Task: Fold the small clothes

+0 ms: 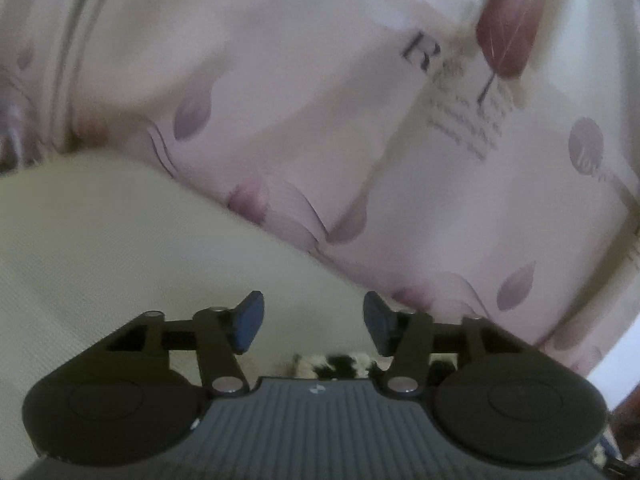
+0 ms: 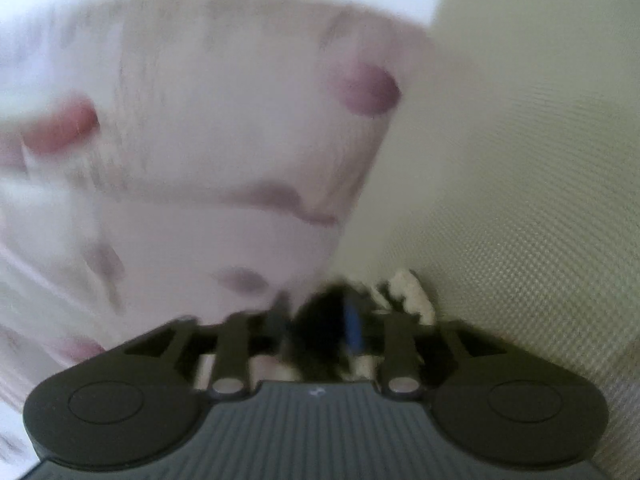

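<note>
A black-and-white fuzzy small garment [image 1: 340, 364] shows just below my left gripper [image 1: 314, 322], close to its base. The left gripper is open and empty, over a cream textured cloth [image 1: 120, 260]. In the blurred right wrist view, my right gripper [image 2: 320, 328] is shut on the same black-and-white fuzzy garment [image 2: 408, 292], which bunches between and past the fingers. One blue pad [image 2: 352, 328] shows against the dark fabric.
A pale pink bedsheet [image 1: 360, 140] printed with purple leaves and lettering fills the far side of the left view and the left side of the right view [image 2: 200, 140]. The cream textured cloth [image 2: 520, 200] lies to the right of the right gripper.
</note>
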The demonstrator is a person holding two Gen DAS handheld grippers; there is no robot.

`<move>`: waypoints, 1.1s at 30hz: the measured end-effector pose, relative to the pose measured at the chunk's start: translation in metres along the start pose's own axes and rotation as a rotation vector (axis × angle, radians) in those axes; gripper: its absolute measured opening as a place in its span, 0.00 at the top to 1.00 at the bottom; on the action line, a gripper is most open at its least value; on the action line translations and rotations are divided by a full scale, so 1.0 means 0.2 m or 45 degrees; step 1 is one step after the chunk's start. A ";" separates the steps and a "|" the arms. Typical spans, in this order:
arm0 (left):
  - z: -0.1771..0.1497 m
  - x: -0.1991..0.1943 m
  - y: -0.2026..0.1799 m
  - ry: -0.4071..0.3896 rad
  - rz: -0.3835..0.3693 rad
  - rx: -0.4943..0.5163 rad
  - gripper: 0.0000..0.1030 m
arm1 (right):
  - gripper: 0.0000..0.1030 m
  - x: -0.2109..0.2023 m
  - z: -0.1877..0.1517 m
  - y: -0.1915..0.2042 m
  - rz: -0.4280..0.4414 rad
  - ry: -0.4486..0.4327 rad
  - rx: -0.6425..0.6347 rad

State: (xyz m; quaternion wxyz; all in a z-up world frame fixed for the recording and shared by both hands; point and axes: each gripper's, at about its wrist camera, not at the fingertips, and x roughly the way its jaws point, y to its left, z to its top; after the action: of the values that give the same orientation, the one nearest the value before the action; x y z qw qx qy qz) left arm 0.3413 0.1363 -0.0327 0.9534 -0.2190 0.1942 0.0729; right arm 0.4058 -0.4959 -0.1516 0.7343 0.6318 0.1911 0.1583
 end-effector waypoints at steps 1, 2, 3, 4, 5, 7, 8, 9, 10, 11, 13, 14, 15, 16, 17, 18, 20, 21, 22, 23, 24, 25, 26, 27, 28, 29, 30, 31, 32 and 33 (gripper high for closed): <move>0.00 -0.03 0.00 -0.009 -0.003 0.021 0.46 | 0.49 -0.04 0.00 -0.01 0.023 -0.025 0.018; 0.01 -0.06 0.00 -0.010 -0.016 0.041 0.45 | 0.49 -0.07 0.01 0.00 0.020 -0.024 -0.003; 0.01 -0.09 -0.01 -0.011 -0.034 0.071 0.45 | 0.49 -0.10 0.00 0.03 -0.001 -0.007 -0.061; 0.00 -0.12 -0.02 -0.015 -0.046 0.113 0.44 | 0.49 -0.12 -0.01 0.05 -0.010 0.006 -0.118; -0.01 -0.16 -0.03 -0.020 -0.054 0.154 0.41 | 0.49 -0.15 -0.03 0.08 -0.012 0.033 -0.193; -0.03 -0.20 -0.05 -0.016 -0.059 0.195 0.35 | 0.49 -0.18 -0.08 0.13 -0.022 0.109 -0.343; -0.04 -0.22 -0.05 -0.009 -0.069 0.198 0.34 | 0.49 -0.19 -0.11 0.16 -0.037 0.141 -0.424; -0.05 -0.22 -0.06 0.008 -0.082 0.205 0.34 | 0.49 -0.19 -0.14 0.19 -0.058 0.173 -0.526; -0.07 -0.22 -0.07 0.036 -0.086 0.230 0.33 | 0.49 -0.19 -0.19 0.22 -0.076 0.198 -0.609; -0.08 -0.21 -0.09 0.056 -0.075 0.262 0.33 | 0.49 -0.19 -0.24 0.25 -0.097 0.226 -0.705; -0.11 -0.17 -0.12 0.082 -0.039 0.310 0.33 | 0.49 -0.17 -0.32 0.28 -0.146 0.235 -0.833; -0.12 -0.15 -0.13 0.111 -0.026 0.325 0.32 | 0.49 -0.17 -0.35 0.29 -0.183 0.215 -0.895; -0.13 -0.11 -0.13 0.168 -0.003 0.329 0.33 | 0.49 -0.16 -0.37 0.30 -0.238 0.180 -0.962; -0.15 -0.09 -0.13 0.207 0.017 0.320 0.33 | 0.49 -0.16 -0.39 0.31 -0.297 0.146 -1.026; -0.17 -0.08 -0.12 0.234 0.036 0.303 0.34 | 0.49 -0.15 -0.41 0.31 -0.348 0.121 -1.079; -0.19 -0.09 -0.11 0.237 0.042 0.291 0.34 | 0.49 -0.16 -0.41 0.32 -0.379 0.103 -1.105; -0.21 -0.12 -0.07 0.231 0.051 0.256 0.31 | 0.49 -0.20 -0.40 0.30 -0.385 0.095 -1.090; -0.21 -0.13 -0.05 0.247 0.050 0.232 0.25 | 0.44 -0.23 -0.40 0.30 -0.390 0.102 -1.075; -0.21 -0.14 -0.02 0.269 0.041 0.208 0.23 | 0.40 -0.25 -0.40 0.29 -0.389 0.111 -1.069; -0.22 -0.16 0.00 0.280 0.026 0.193 0.22 | 0.31 -0.28 -0.41 0.28 -0.389 0.125 -1.073; -0.23 -0.17 0.01 0.291 0.019 0.201 0.21 | 0.27 -0.30 -0.42 0.27 -0.400 0.141 -1.089; -0.24 -0.18 0.01 0.305 0.016 0.221 0.21 | 0.27 -0.32 -0.43 0.25 -0.424 0.152 -1.116; -0.26 -0.18 0.02 0.329 0.002 0.248 0.21 | 0.27 -0.35 -0.44 0.24 -0.442 0.163 -1.133; -0.27 -0.18 0.02 0.348 -0.017 0.264 0.22 | 0.27 -0.36 -0.44 0.23 -0.454 0.184 -1.143; -0.28 -0.18 0.02 0.360 -0.032 0.273 0.24 | 0.27 -0.38 -0.45 0.22 -0.461 0.210 -1.149; -0.30 -0.19 0.02 0.374 -0.045 0.282 0.26 | 0.27 -0.40 -0.46 0.20 -0.466 0.229 -1.157; -0.31 -0.19 0.02 0.390 -0.054 0.291 0.36 | 0.27 -0.41 -0.46 0.19 -0.473 0.241 -1.162; -0.32 -0.19 0.03 0.395 -0.067 0.286 0.44 | 0.33 -0.41 -0.47 0.19 -0.469 0.259 -1.166; -0.33 -0.20 0.03 0.399 -0.095 0.269 0.60 | 0.63 -0.40 -0.47 0.19 -0.465 0.286 -1.173; -0.34 -0.21 0.02 0.401 -0.115 0.262 0.71 | 0.71 -0.39 -0.48 0.19 -0.470 0.325 -1.176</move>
State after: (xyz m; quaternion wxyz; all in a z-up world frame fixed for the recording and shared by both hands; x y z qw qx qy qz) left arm 0.2780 0.1079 -0.0743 0.9309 -0.1375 0.3374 -0.0253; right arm 0.2910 -0.4436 -0.1211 0.9233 0.1729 0.2979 0.1699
